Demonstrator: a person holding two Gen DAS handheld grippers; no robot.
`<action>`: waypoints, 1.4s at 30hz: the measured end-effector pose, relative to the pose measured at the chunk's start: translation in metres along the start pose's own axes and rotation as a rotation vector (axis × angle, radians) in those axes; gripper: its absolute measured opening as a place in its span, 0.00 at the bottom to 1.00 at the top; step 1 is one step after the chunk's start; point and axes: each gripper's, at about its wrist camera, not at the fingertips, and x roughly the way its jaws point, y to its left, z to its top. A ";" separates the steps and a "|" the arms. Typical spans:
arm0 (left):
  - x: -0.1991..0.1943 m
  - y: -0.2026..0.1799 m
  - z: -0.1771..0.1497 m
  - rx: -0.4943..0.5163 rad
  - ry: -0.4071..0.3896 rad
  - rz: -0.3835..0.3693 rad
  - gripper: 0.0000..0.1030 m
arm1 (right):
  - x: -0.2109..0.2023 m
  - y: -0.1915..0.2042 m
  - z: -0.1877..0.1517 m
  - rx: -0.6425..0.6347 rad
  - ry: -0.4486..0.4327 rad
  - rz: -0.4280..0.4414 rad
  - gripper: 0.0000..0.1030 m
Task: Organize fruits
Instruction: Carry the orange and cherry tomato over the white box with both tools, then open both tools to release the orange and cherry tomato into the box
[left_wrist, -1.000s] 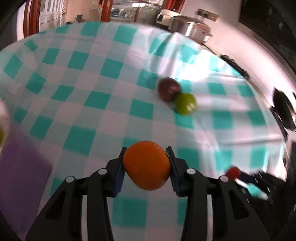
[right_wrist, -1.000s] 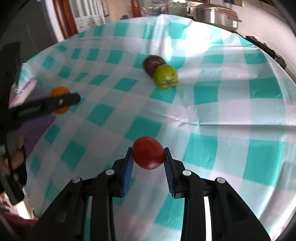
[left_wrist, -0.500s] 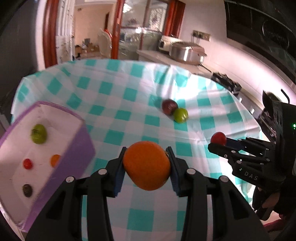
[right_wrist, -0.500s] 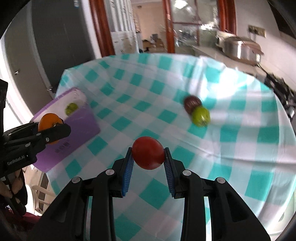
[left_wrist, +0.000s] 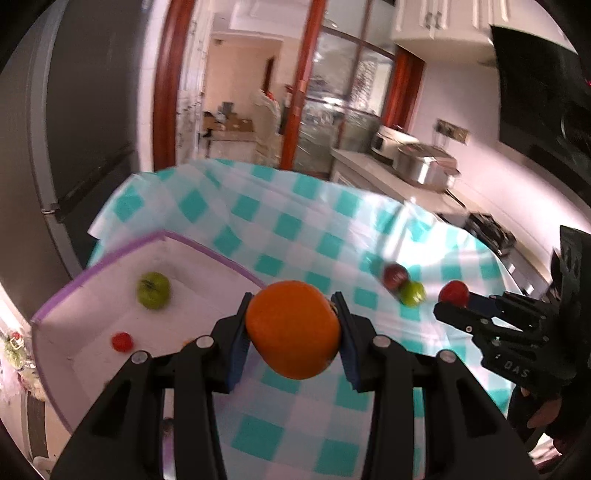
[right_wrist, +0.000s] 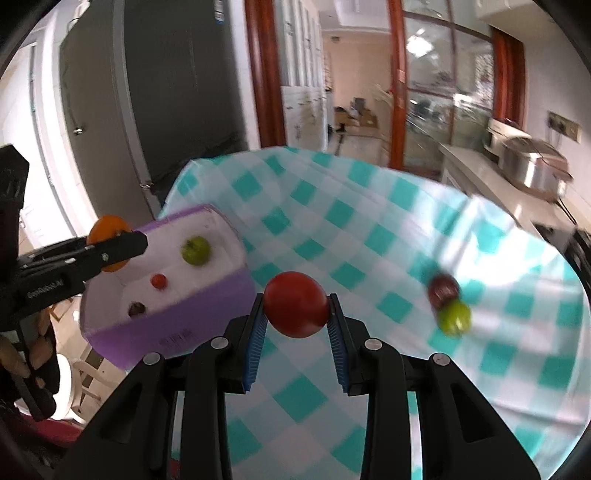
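Observation:
My left gripper (left_wrist: 291, 332) is shut on an orange (left_wrist: 293, 328) and holds it high above the near edge of a purple box (left_wrist: 110, 258) with a white inside. My right gripper (right_wrist: 295, 317) is shut on a red tomato (right_wrist: 296, 303) above the checkered cloth, right of the purple box (right_wrist: 207, 306). The box holds a green apple (left_wrist: 153, 290), a small red fruit (left_wrist: 122, 341) and a dark fruit (right_wrist: 136, 309). A dark red fruit (left_wrist: 395, 275) and a green fruit (left_wrist: 413, 293) lie touching on the cloth.
The table has a teal and white checkered cloth (left_wrist: 295, 229). A counter with a steel cooker (left_wrist: 424, 166) runs along the right wall. A dark fridge (right_wrist: 166, 110) stands behind the table's left end. The box sits at the table's left edge.
Both grippers have risen and tilted up with their fruits. The purple box has come into full view. The left gripper now hangs over the box's edge.

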 end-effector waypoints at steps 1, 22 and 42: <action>0.000 0.007 0.002 -0.006 -0.002 0.007 0.41 | 0.007 0.007 0.009 -0.007 -0.003 0.013 0.31; 0.115 0.222 -0.010 -0.095 0.424 0.191 0.41 | 0.253 0.188 0.073 -0.198 0.386 0.189 0.31; 0.179 0.249 -0.043 -0.134 0.740 0.264 0.60 | 0.339 0.198 0.047 -0.194 0.732 0.050 0.42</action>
